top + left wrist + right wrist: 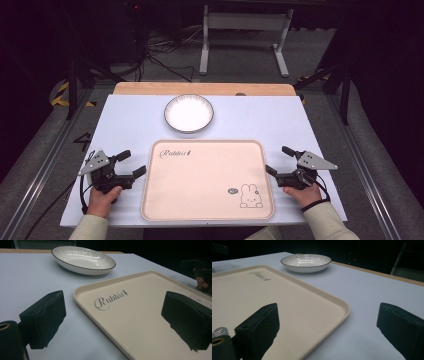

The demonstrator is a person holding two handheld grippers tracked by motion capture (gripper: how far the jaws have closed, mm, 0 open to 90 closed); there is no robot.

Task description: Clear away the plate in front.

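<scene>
Tray [200, 175] rabbit print in high view, bowl [189, 113] beyond

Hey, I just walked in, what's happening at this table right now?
A person sits at a pale blue table with a two-jaw gripper in each hand. The left gripper and right gripper are both open and hold nothing, one at each side of a cream rectangular tray with a rabbit drawing. The tray is empty. A white round ridged bowl with a dark rim sits beyond it, untouched.
</scene>
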